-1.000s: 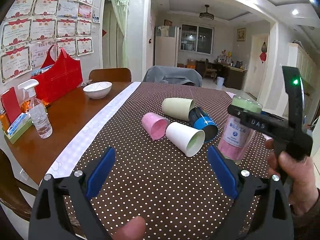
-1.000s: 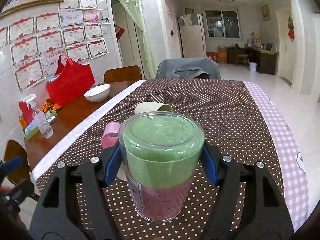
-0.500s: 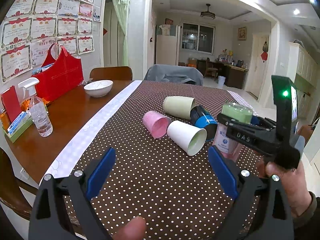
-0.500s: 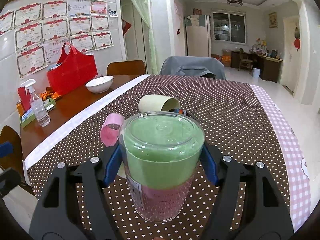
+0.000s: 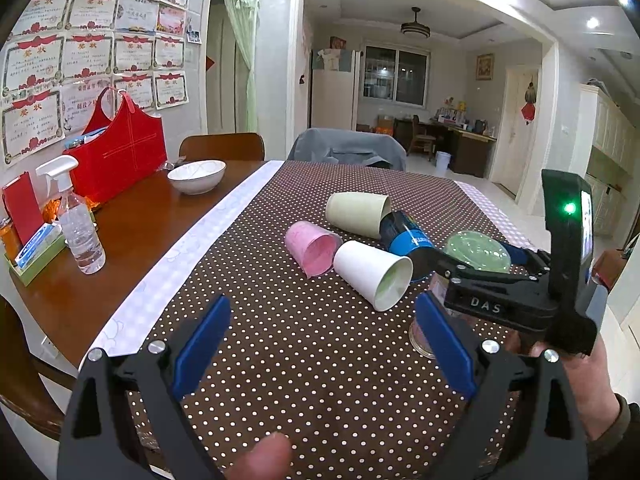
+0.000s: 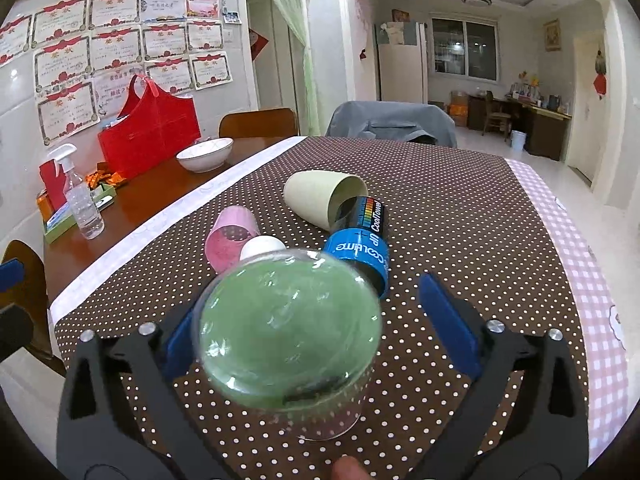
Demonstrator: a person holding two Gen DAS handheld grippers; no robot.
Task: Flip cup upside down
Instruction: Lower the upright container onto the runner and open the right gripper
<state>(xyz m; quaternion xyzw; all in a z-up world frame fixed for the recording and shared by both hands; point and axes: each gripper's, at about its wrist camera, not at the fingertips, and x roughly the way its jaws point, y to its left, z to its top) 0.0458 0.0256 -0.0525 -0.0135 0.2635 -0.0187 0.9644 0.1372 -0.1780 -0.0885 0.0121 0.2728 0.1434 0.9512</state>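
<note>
Clear plastic, green base up: your cup (image 6: 290, 332) stands inverted on the dotted tablecloth (image 6: 460, 216), between the fingers of your right gripper (image 6: 320, 328), whose jaws have sprung wide and let go. Your left gripper (image 5: 322, 350) hangs wide too, holding nothing. Beyond lie the white cup (image 5: 372, 274), pink cup (image 5: 310, 246), beige cup (image 5: 356, 213) and blue can (image 6: 362, 242).

Even, cool indoor light from recessed ceiling spots (image 5: 592, 23), strong fisheye bending with dark corners, near cup (image 6: 288, 336) motion-blurred.

"DAS" on right tongs (image 5: 478, 276); "CoolTowel" on blue can (image 6: 362, 236)
</note>
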